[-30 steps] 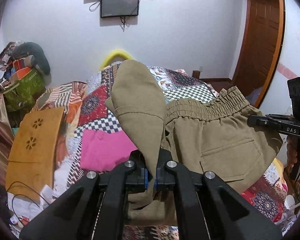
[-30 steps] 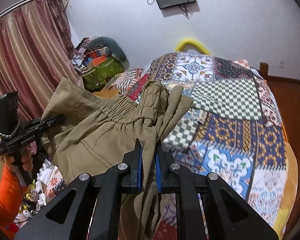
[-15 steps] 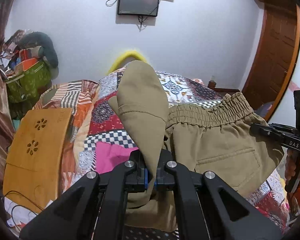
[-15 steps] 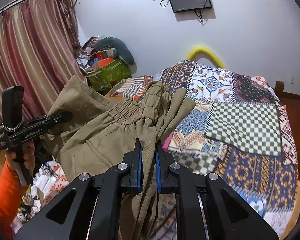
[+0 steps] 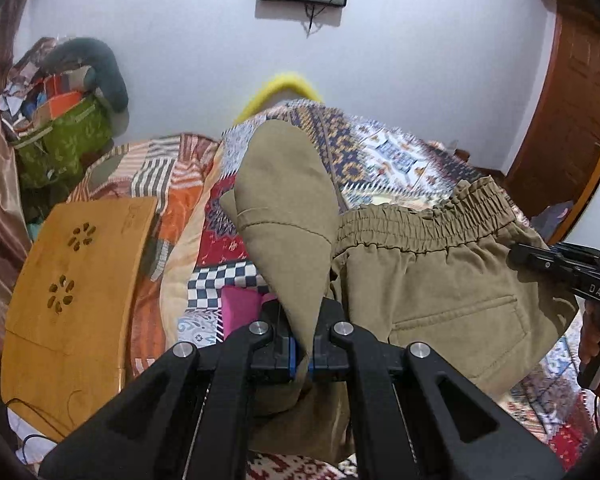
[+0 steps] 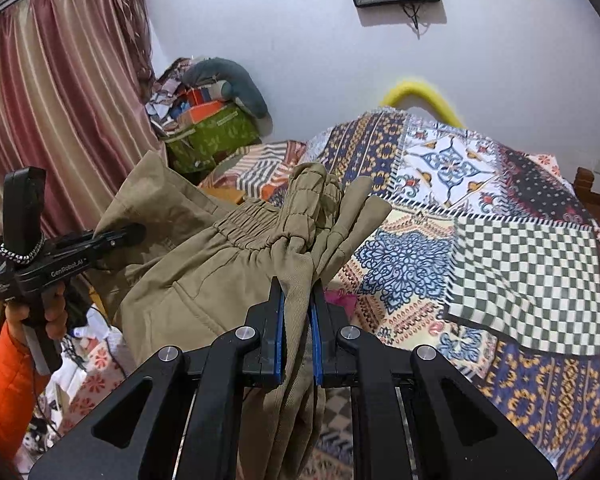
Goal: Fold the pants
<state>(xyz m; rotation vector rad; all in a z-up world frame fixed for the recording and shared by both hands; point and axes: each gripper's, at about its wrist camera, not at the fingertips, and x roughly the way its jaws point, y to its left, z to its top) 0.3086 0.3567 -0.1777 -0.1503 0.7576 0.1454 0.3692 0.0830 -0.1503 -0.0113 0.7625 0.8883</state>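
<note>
While clamped between both hand-held grippers, left (image 5: 300, 354) and right (image 6: 298, 336): khaki pants (image 5: 440, 280), above the quilt (image 6: 500, 280).

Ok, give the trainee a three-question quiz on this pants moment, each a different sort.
1. True or false: the left gripper is shut on the pants.
2. The elastic waistband spans: A) between both grippers, B) flat on the quilt.
3. Fill in: the right gripper clamps ____ khaki fabric.

Key: 1 true; 2 A; 3 bunched.
</note>
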